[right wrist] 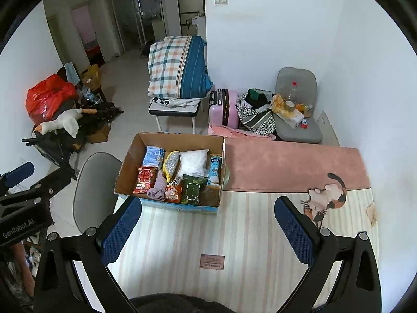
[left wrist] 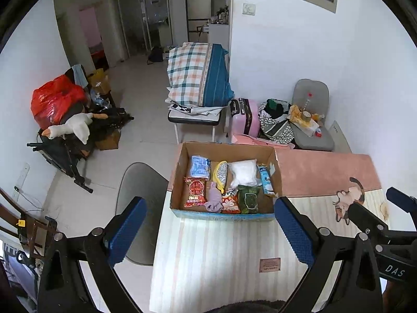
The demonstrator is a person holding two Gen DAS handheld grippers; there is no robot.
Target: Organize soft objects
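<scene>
left tongs (left wrist: 209, 228) wide apart, empty; right tongs (right wrist: 208, 225) likewise.

the cardboard box (left wrist: 277, 167) sits on the table (left wrist: 213, 247), at its far left edge. inside the box, the snack packets (left wrist: 194, 191) lie along the near wall, the sock (left wrist: 213, 198) between them. the padded pouch (left wrist: 243, 172) lies behind them, toward the far wall. a chair (left wrist: 138, 187) stands left of the table. a suitcase (left wrist: 246, 117) stands on the floor behind the table.
</scene>
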